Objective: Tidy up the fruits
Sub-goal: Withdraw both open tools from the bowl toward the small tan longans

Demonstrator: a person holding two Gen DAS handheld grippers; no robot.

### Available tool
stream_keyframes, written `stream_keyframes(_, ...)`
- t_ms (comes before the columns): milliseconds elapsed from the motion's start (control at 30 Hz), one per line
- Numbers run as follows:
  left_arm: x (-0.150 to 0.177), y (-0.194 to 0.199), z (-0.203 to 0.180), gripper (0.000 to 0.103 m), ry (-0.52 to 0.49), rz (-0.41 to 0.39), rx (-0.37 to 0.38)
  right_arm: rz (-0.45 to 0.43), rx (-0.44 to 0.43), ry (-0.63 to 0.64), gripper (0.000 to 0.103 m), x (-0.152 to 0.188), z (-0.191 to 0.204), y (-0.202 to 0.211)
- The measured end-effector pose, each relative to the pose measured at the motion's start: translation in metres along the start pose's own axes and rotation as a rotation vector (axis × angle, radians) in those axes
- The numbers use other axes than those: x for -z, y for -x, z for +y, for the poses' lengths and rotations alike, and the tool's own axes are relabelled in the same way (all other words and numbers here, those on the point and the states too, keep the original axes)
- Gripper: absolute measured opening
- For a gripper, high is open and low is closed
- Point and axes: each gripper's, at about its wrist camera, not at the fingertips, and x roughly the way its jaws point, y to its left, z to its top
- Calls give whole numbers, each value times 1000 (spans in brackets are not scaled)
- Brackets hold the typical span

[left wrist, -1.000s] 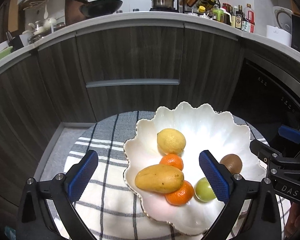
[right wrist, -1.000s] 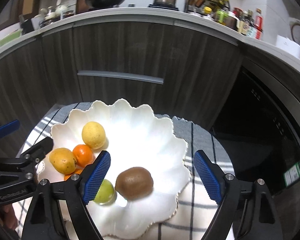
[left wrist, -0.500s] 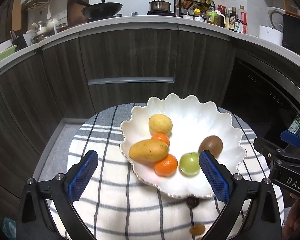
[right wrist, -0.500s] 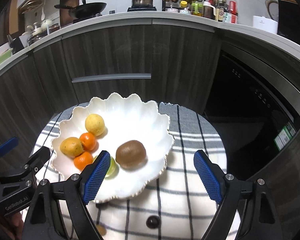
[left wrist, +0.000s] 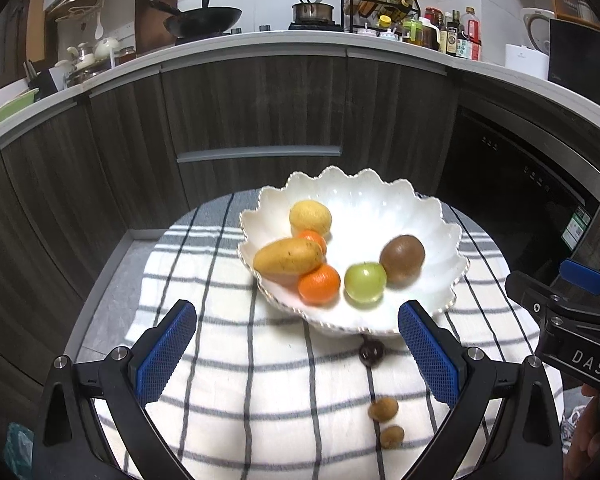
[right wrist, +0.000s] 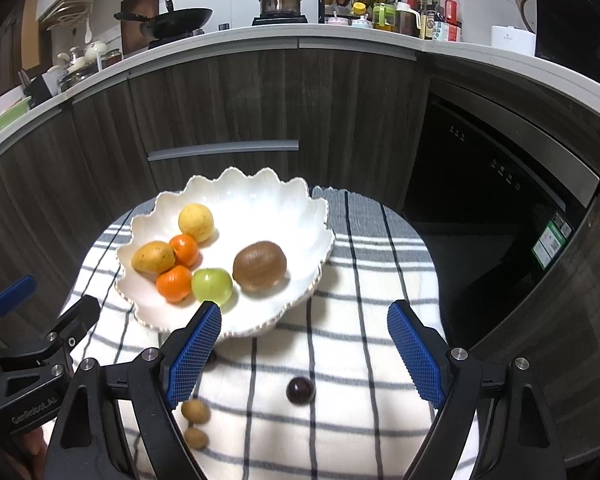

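A white scalloped bowl (left wrist: 428, 216) (right wrist: 284, 208) stands on a striped cloth and holds a lemon (left wrist: 310, 218), a mango (left wrist: 289, 256), two oranges (left wrist: 318, 284), a green apple (left wrist: 365, 281) (right wrist: 212, 285) and a kiwi (left wrist: 402, 258) (right wrist: 260, 265). On the cloth in front of it lie a dark cherry (left wrist: 371, 353) (right wrist: 300, 390) and two small brown longans (left wrist: 384, 408) (right wrist: 195, 411). My left gripper (left wrist: 298, 354) hovers open and empty before the bowl. Just as wide, my right gripper (right wrist: 304, 354) hangs open above the cherry.
The round table's striped cloth (left wrist: 228, 320) ends close to dark wooden cabinets (left wrist: 260, 120) behind and a dark oven front (right wrist: 500, 184) to the right. A counter above carries a wok, a pot and bottles. Each gripper shows at the edge of the other's view.
Both grippers have drawn back from the bowl, which now sits farther off. The cherry and the longans on the cloth have come into view. Both stayed open.
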Motion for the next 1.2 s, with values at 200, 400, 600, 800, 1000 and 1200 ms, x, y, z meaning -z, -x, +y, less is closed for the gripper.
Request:
stream_keyframes(200,18,5,-10,102,-13,13,21,18,4,-9,86,20,-8,7)
stream_keyframes(400,37,1,-19,101,-30,34,40,44,15,-32,86,43,-18,7)
stream_keyframes(600,53,-5,-31,92,-53,66,70,61,27,-47,86,60,-26,5)
stream_keyframes(800,67,-12,-44,82,-84,100,100,72,43,-65,86,71,-37,3)
stream_keyframes(1000,81,-17,-52,72,-101,124,113,84,48,-80,86,81,-43,0)
stream_keyframes(1200,94,-27,-57,63,-112,168,124,96,44,-89,86,91,-44,-4)
